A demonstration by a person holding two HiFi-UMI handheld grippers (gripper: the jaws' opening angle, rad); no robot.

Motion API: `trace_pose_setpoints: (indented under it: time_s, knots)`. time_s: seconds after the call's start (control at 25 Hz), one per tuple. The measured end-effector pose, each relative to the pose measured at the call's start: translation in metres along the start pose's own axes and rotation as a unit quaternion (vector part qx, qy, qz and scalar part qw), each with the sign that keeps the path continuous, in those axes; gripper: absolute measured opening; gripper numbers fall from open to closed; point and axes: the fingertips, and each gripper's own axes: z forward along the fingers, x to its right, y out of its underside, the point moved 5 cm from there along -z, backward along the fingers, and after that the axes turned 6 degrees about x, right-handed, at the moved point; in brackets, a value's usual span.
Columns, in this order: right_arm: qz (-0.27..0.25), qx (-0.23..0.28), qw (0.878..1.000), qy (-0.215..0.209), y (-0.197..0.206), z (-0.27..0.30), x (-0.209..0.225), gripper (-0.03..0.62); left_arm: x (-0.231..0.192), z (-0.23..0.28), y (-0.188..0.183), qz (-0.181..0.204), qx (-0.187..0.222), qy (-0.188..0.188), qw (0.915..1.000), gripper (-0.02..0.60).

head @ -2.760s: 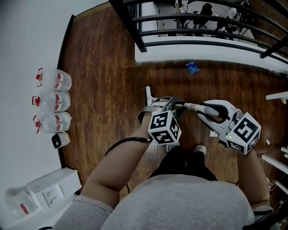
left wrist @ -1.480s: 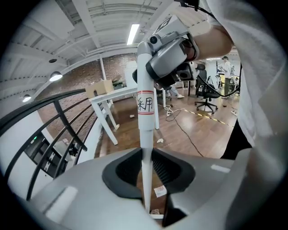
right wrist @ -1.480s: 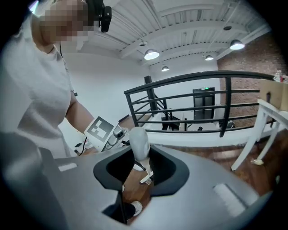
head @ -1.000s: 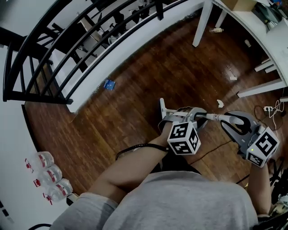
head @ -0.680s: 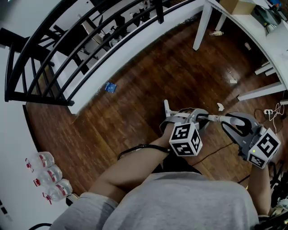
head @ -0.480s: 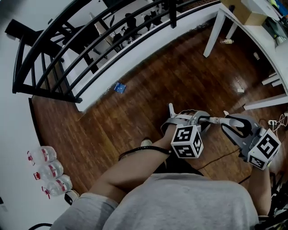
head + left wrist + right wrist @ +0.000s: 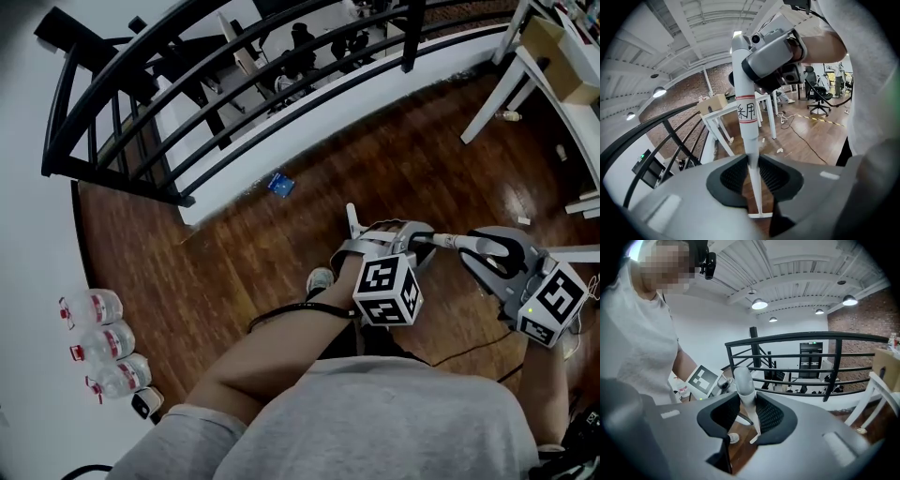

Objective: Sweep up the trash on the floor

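While both sets of fingers are clamped on the same long white handle, the trash lies well apart from it on the dark wooden floor. The left gripper pinches the thin stretch of the handle, and the right gripper holds the thicker, rounded end. Seen from the head view, the handle's long axis runs roughly from 9 to 3 o'clock between the two grippers, carried above the floor. I cannot make out a brush head on it.

A small blue packet lies at about 10 o'clock from the left gripper, close to the white base under the black railing, so the left gripper is the nearer one. A tiny white scrap lies at 2 o'clock from the right gripper, near the white tabletop's legs.

Compared with half a second ago, the grip is unchanged, but the person has turned. The packet sits further right in the view, and the pale shoe has stepped forward.
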Motion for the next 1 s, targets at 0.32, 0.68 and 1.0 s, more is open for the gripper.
trace_pose_setpoints:
  time_s: [0.32,0.68,1.0]
  knots:
    - [0.001,-0.003,1.000,-0.031,-0.059,0.153,0.004,0.114,-0.099,-0.085,0.096,-0.011,-0.024,-0.009,0.9996,0.081]
    - [0.006,0.019,0.999,-0.051,-0.097,0.284,0.004,0.114,-0.178,-0.159,0.186,-0.001,-0.053,-0.023,0.9983,0.081]
    - [-0.008,-0.008,0.997,-0.070,-0.081,0.352,-0.002,0.114,-0.197,-0.179,0.253,0.002,-0.078,-0.011,0.9969,0.078]
